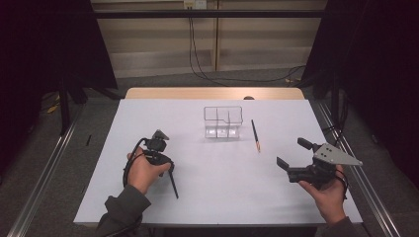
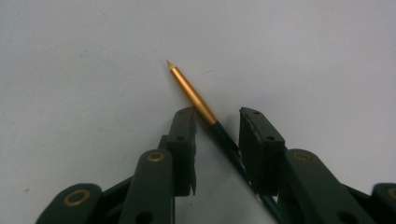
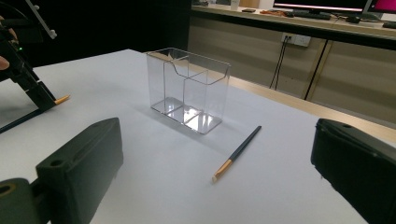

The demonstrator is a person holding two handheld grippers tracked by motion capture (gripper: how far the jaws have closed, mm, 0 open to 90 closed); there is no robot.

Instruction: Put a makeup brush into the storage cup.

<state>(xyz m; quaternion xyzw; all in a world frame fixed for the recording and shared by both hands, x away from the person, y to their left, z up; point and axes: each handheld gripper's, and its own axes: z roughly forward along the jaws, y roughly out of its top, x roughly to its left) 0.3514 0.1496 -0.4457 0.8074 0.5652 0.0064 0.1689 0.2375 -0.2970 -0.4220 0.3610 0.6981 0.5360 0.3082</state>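
Observation:
A dark pencil with a gold tip (image 2: 191,93) lies on the white table (image 1: 148,113), its dark shaft (image 1: 174,185) trailing towards the front edge. My left gripper (image 2: 217,114) points down over it, jaws partly apart and astride the shaft with a gap still showing; the same gripper (image 1: 169,170) sits under a hand at front left. A second dark pencil (image 1: 255,135) lies right of a clear compartmented box (image 1: 223,122). My right gripper (image 1: 291,152) hovers open and empty at front right, facing that pencil (image 3: 240,150) and the box (image 3: 189,88).
A wooden strip (image 1: 212,93) borders the table's far edge. Metal rails (image 1: 44,173) run along both sides of the table, and cables (image 1: 197,64) hang down the back wall. The left gripper (image 3: 28,84) stands at the far left in the right gripper view.

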